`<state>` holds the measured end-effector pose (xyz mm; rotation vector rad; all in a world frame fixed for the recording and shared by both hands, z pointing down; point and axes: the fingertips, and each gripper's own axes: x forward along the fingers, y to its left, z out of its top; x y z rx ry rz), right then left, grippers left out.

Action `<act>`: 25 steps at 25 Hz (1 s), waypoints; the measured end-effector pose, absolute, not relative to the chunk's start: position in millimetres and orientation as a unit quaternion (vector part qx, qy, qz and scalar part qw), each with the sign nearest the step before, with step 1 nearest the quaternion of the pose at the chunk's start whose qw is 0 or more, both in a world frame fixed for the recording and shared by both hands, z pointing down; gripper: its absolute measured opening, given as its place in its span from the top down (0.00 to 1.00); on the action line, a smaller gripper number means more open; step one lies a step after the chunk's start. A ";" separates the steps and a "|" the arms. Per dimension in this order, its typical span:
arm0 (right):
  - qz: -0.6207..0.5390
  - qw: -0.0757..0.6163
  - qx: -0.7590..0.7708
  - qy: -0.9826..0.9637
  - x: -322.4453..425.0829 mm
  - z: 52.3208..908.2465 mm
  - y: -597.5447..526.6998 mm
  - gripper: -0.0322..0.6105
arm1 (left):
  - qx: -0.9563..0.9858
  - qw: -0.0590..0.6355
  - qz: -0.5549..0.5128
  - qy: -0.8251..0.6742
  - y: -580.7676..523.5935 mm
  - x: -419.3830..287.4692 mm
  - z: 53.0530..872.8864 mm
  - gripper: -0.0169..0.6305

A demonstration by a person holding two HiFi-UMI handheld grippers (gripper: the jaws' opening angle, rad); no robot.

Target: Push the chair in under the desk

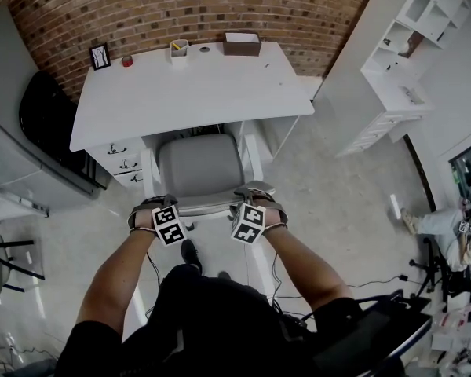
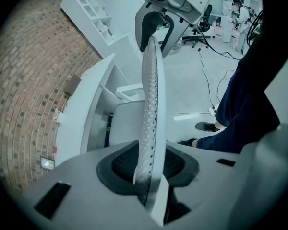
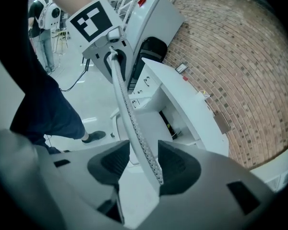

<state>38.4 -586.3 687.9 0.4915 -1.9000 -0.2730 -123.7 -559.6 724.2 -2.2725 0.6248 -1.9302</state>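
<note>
A grey-seated chair point(image 1: 200, 167) with white arms stands with its seat partly under the white desk point(image 1: 188, 85). Both grippers are at the top edge of its backrest point(image 1: 206, 209). My left gripper point(image 1: 155, 208) straddles the left end. In the left gripper view, the thin perforated backrest point(image 2: 151, 80) runs up between the black pads of the left gripper point(image 2: 149, 171), which do not seem to press on it. My right gripper point(image 1: 257, 200) straddles the right end. In the right gripper view, the right gripper point(image 3: 139, 164) is open, with a gap beside the backrest point(image 3: 127, 109).
A drawer unit point(image 1: 122, 159) sits under the desk's left side. On the desk's far edge are a brown box point(image 1: 242, 44), a cup point(image 1: 178, 49) and a small frame point(image 1: 100, 56). White shelves point(image 1: 408, 53) stand at right. Cables point(image 1: 377, 281) trail on the floor.
</note>
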 end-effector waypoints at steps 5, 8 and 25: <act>-0.065 0.503 0.243 -0.827 44.1 665.4 -579.6 0.64 | -0.778 0.022 -0.568 0.266 -548.5 -124.6 692.0 0.76; -0.026 0.456 0.272 -0.847 45.7 647.1 -573.6 0.65 | -0.797 -0.015 -0.506 0.329 -539.4 -128.5 667.7 0.76; 0.050 0.271 0.394 -0.877 53.6 563.9 -553.1 0.83 | -0.824 -0.103 -0.229 0.507 -483.3 -158.6 558.0 0.96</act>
